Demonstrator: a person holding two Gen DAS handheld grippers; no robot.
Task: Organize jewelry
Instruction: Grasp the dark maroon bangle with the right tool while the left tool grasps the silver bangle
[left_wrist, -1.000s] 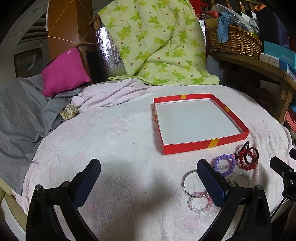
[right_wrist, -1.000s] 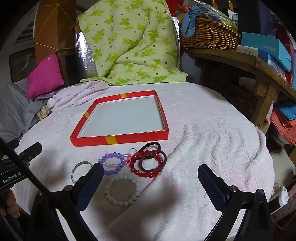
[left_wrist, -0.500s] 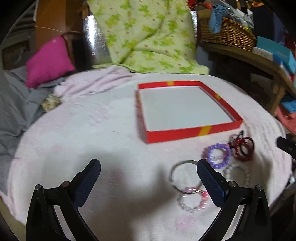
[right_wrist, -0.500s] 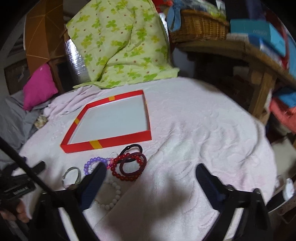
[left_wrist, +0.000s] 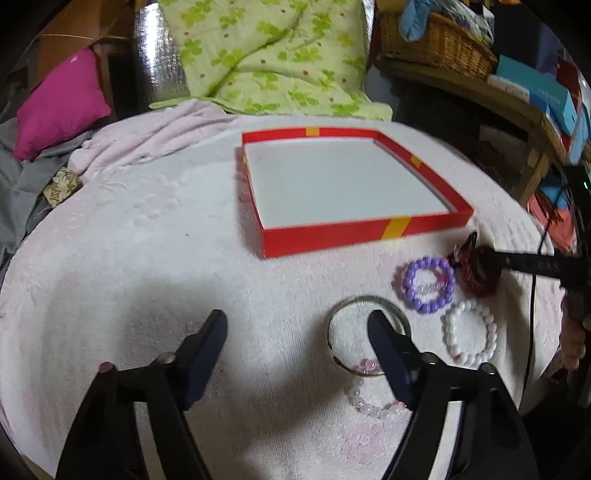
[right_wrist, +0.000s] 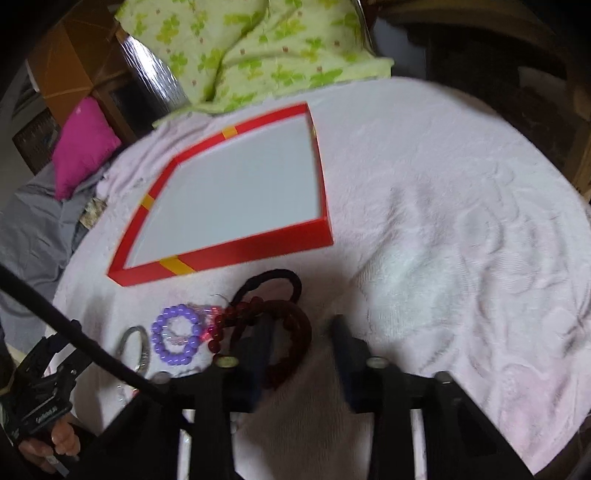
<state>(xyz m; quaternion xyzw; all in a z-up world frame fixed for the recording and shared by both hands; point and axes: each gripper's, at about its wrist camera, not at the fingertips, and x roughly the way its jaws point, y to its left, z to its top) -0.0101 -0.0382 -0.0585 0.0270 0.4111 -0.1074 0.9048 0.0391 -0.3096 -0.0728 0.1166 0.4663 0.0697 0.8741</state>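
The right gripper (right_wrist: 301, 332), fingers spread, straddles the dark red bracelet (right_wrist: 291, 328), presumably to lift it into the red tray (right_wrist: 258, 247); the left gripper (left_wrist: 295, 339) hovers, fingers spread.

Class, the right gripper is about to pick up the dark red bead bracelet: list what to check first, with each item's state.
1. Red box holds nothing yet: ok.
2. Right gripper open: ok.
3. Dark red bracelet between its fingers: cannot tell, blurred.
4. Black hair tie clear of the bracelet: not ok, overlapping.
5. Left gripper open, holding nothing: ok.
6. Purple bracelet outside the grasp: ok.
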